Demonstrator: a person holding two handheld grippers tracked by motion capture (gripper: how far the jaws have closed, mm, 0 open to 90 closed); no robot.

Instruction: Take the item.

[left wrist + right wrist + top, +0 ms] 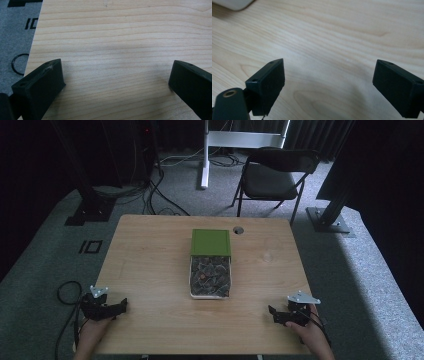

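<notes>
At the near corners of the pale wooden table (pixel 150 250), both tongs, left (pixel 121 306) and right (pixel 272 312), are resting wide and empty, well apart from the central white tray (pixel 190 282) of dark pieces, its green lid (pixel 211 242) slid back, probably for access.

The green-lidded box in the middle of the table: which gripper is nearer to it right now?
Roughly equal, right perhaps slightly nearer. The left gripper sits at the near-left table edge, the right gripper at the near-right; the box lies between them, farther up the table.

Black marking reading "ID" or "IO" (pixel 30 23) stands on the grey floor (pixel 15 37), partly cut off.
</notes>
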